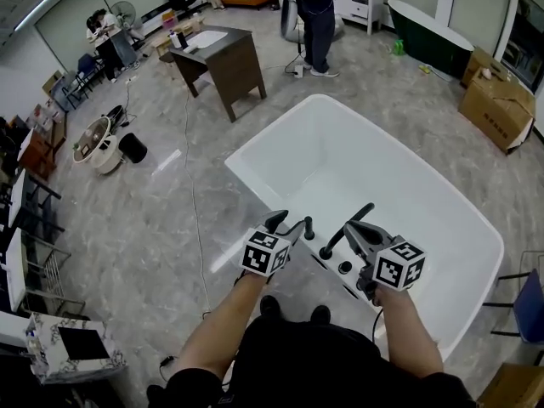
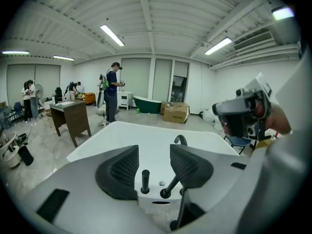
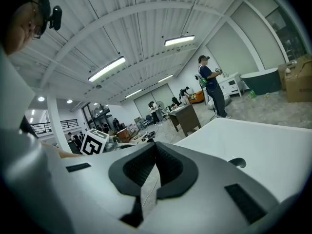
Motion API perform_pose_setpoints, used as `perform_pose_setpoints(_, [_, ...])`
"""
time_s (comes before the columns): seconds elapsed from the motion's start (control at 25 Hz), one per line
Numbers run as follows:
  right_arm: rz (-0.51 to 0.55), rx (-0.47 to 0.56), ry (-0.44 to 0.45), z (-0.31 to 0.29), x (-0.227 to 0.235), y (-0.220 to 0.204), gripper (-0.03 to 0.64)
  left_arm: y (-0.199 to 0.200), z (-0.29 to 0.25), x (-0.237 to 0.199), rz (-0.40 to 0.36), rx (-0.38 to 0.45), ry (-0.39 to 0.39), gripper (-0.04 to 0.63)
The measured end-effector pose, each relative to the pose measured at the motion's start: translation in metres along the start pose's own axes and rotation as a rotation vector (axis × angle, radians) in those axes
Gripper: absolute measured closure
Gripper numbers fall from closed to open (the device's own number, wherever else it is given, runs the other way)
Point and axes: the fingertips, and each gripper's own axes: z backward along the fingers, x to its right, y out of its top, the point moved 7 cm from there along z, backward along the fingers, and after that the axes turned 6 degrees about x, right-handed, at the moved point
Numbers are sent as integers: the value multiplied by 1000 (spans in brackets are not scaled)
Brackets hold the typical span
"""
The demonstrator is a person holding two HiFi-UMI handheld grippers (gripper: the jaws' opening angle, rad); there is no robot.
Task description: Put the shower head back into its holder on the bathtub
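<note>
The slim black shower head point(image 2: 171, 183) seems to stand in its holder on the near rim of the bathtub point(image 2: 97, 139), leaning up to the right, just below the left gripper point(image 2: 153, 161), whose wide-apart jaws hold nothing; the right gripper point(image 3: 155, 162), closed and empty, is beside it

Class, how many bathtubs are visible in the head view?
2. A white bathtub fills the middle of the view; a dark green bathtub stands far off, top right. More may be hidden behind furniture.
</note>
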Motion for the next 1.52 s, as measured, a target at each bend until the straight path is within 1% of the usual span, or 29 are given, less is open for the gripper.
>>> perform_pose_setpoints(0.08, [-1,5,9,-5,3,2,603,12,12,0,-3,45,8,380])
perform_pose_setpoints(0.12, [0,8,14,-7,3,3,603,17,17,0,-15,63,7,392])
perform_pose_setpoints(0.2, [8,14,21,-12,1,4,603,27,29,1,-46,94,-10,396])
perform_pose_setpoints(0.28, [21,24,22,-19,-1,7,603,37,42,-1,-64,132,-28,415])
perform_pose_setpoints(0.32, [29,30,21,-24,-3,8,603,42,49,-3,-61,158,-30,435])
perform_pose_setpoints(0.48, [96,42,33,-43,-16,11,603,68,80,-19,-1,279,-9,525])
perform_pose_setpoints(0.52, [116,50,43,-47,-23,13,603,74,89,-23,-7,304,-5,539])
perform_pose_setpoints(0.64, [161,109,59,-59,-41,26,603,87,114,-39,-76,361,32,557])
perform_pose_setpoints(0.72, [207,157,62,-63,-52,38,603,91,130,-54,-99,376,66,561])
perform_pose_setpoints(0.76, [247,175,72,-64,-60,44,603,92,138,-62,-102,380,73,567])
perform_pose_setpoints(0.8, [294,186,87,-66,-68,49,603,93,146,-69,-108,382,75,579])
perform_pose_setpoints(0.88, [381,195,107,-70,-87,56,603,97,160,-81,-123,379,77,580])
perform_pose_setpoints(0.96, [424,200,113,-75,-101,60,603,102,172,-95,-118,381,83,580])
perform_pose_setpoints(1.04, [429,202,108,-84,-111,58,603,105,182,-109,-101,405,73,580])
perform_pose_setpoints(1.2, [442,175,62,-102,-127,47,603,106,196,-132,-88,446,46,580])
perform_pose_setpoints(1.28, [442,163,40,-109,-136,42,603,104,200,-140,-85,452,34,580])
perform_pose_setpoints(1.44, [439,148,7,-118,-154,34,603,97,205,-150,-87,457,-25,580])
perform_pose_setpoints(1.52, [431,149,-5,-117,-159,32,603,97,206,-152,-87,459,-23,580])
